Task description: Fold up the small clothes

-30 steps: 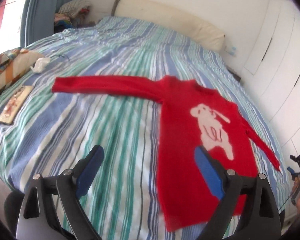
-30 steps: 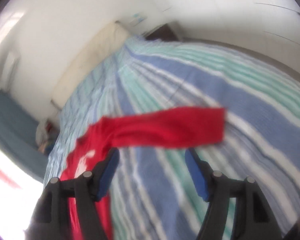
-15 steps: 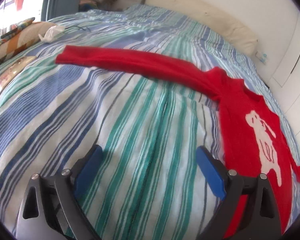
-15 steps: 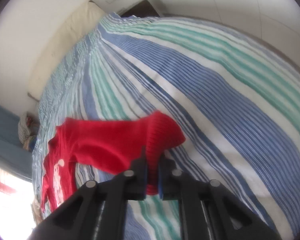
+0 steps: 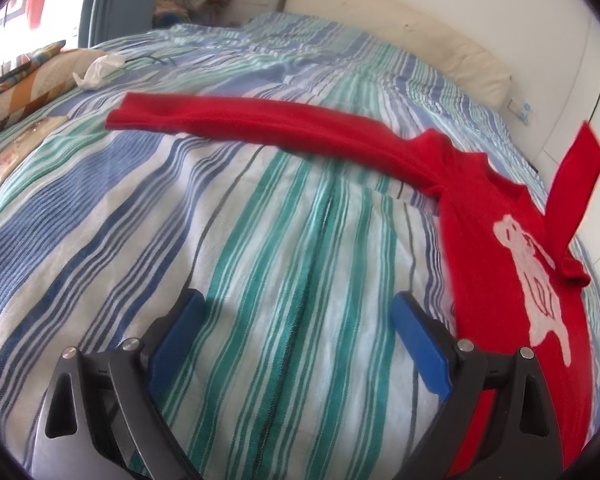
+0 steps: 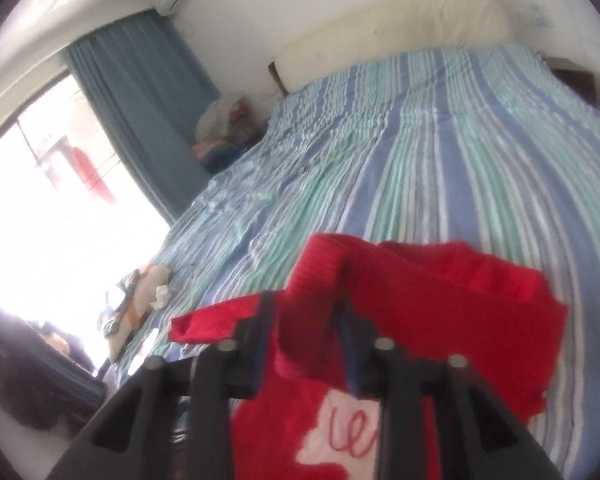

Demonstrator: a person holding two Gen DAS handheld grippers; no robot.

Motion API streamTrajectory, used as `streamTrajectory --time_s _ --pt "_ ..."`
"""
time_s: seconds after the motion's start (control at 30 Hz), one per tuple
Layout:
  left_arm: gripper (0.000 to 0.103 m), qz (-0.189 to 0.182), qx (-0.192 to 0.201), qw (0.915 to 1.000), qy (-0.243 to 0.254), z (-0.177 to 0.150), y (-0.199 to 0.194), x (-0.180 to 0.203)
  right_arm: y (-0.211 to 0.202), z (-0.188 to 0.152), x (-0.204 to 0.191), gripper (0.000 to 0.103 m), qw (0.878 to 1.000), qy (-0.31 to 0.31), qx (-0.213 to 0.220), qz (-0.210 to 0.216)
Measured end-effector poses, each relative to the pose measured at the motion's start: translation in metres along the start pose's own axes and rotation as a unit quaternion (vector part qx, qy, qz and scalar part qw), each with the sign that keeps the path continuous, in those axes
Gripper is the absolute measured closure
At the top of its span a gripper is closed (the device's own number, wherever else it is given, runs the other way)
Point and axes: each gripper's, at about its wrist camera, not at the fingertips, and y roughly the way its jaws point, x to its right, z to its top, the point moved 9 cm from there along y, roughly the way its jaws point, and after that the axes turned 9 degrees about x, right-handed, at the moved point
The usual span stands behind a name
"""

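Right tongs (image 6: 306, 320) opening around red sweater's (image 6: 440, 308) sleeve; no legible writing.

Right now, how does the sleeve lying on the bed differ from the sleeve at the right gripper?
The bed sleeve lies flat, stretched straight across the striped bedspread; the raised sleeve stands up off the body of the sweater. Nothing touches the bed sleeve; the raised sleeve's cuff sits between the fingers of the right gripper, which have just been opening. Both are the same red knit.
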Motion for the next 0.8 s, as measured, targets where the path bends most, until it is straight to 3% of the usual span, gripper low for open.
streamTrajectory --time_s 0.03,0.1,0.17,0.3,0.4,0.43,0.47,0.5,0.53,0.6,0.7,0.8 --pt "0.008 0.001 0.000 1.0000 0.002 -0.001 0.000 0.000 0.011 -0.008 0.002 0.021 1.000 0.022 -0.011 0.020" --pt "0.007 0.003 0.000 1.0000 0.006 -0.001 0.001 0.001 0.014 -0.014 0.012 0.022 0.997 0.058 -0.005 0.047" --pt "0.006 0.005 -0.002 1.0000 0.009 -0.001 0.002 0.002 0.003 -0.010 0.035 0.022 0.995 0.084 0.018 0.044" --pt "0.005 0.012 -0.007 0.9997 0.019 -0.004 0.007 0.005 -0.015 -0.021 0.119 0.022 0.986 0.165 0.006 -0.011" --pt "0.003 0.015 -0.009 0.9995 0.026 -0.005 0.009 0.005 -0.009 -0.061 0.190 0.022 0.969 0.235 -0.041 -0.063" --pt "0.002 0.015 -0.010 0.9995 0.027 -0.006 0.009 0.006 -0.007 -0.080 0.214 0.025 0.962 0.249 -0.062 -0.093" --pt "0.002 0.015 -0.011 0.9994 0.028 -0.006 0.010 0.005 -0.010 -0.097 0.235 0.044 0.956 0.251 -0.077 -0.130" --pt "0.002 0.015 -0.011 0.9994 0.029 -0.007 0.010 0.005 -0.016 -0.104 0.251 0.057 0.954 0.245 -0.071 -0.158" --pt "0.002 0.015 -0.011 0.9994 0.029 -0.007 0.010 0.005 -0.028 -0.105 0.262 0.062 0.952 0.240 -0.053 -0.180" --pt "0.002 0.016 -0.012 0.9994 0.030 -0.007 0.010 0.005 -0.052 -0.100 0.266 0.055 0.951 0.234 -0.017 -0.201" --pt "0.002 0.021 -0.015 0.9991 0.035 -0.008 0.011 0.005 -0.076 -0.096 0.225 0.055 0.970 0.199 -0.009 -0.141" --pt "0.002 0.024 -0.017 0.9988 0.038 -0.009 0.010 0.005 -0.088 -0.122 0.168 0.047 0.985 0.155 -0.037 -0.070"
